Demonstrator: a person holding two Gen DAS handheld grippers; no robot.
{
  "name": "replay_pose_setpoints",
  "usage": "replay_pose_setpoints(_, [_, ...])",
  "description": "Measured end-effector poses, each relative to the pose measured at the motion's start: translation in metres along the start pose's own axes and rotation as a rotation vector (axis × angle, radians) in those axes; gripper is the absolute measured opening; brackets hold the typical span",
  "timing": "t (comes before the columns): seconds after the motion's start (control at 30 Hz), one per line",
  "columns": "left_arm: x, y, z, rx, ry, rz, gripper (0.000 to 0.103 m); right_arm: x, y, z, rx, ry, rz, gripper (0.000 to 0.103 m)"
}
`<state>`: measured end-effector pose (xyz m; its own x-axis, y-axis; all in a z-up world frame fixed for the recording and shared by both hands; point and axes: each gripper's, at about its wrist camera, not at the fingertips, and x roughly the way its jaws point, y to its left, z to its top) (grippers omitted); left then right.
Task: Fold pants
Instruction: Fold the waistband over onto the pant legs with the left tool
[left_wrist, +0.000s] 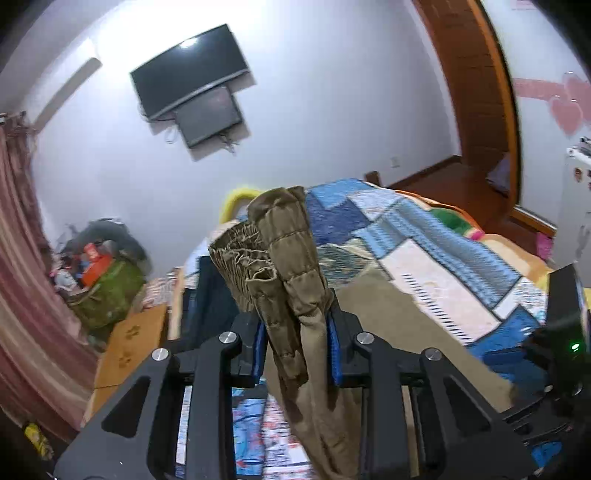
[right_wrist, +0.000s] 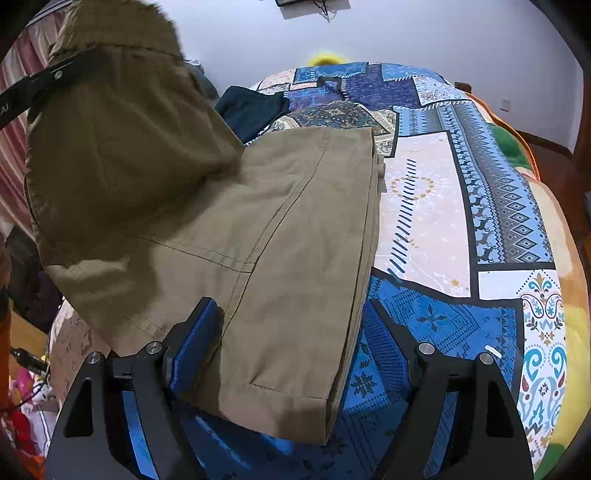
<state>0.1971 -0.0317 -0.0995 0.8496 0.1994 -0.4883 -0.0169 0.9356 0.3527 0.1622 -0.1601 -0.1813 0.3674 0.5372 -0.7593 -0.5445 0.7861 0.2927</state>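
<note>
I see the bed (right_wrist: 498, 206) under a blue-and-white patchwork quilt (right_wrist: 424, 206) filling most of my right wrist view, and everything else sits relative to it. The khaki pants (right_wrist: 280, 236) lie across the bed's left half, legs flat on the quilt with the hems nearest the camera, while the waistband end is lifted clear of the bed. My left gripper (left_wrist: 297, 343) is clamped on that elasticated waistband, which stands bunched between its blue pads (left_wrist: 334, 347) (the fabric hangs down below them). My right gripper (right_wrist: 291, 343) is spread wide just above the hem end, its fingers on either side of the legs and gripping nothing. A dark garment (right_wrist: 251, 107) lies at the bed's far end. On the wall beyond the bed hang two black screens (left_wrist: 192, 74).
</note>
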Motion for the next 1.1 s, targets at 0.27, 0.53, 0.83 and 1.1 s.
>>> replay_pose_setpoints(0.27, [0.023, -0.023, 0.003, -0.044, 0.112, -0.219, 0.026, -0.001, -0.002, -0.001, 0.013, -0.005, 0.017, 0.077])
replay_pose_setpoints(0.53, [0.039, -0.037, -0.013, -0.058, 0.252, -0.401, 0.027, 0.0, -0.005, -0.001, 0.021, -0.004, 0.032, 0.077])
replay_pose_setpoints(0.83, [0.037, -0.035, -0.032, -0.056, 0.356, -0.511, 0.046, 0.001, -0.005, 0.0, 0.023, -0.004, 0.033, 0.077])
replay_pose_setpoints(1.1, [0.021, -0.01, -0.026, -0.076, 0.334, -0.518, 0.062, 0.001, -0.005, 0.0, 0.021, -0.003, 0.031, 0.077])
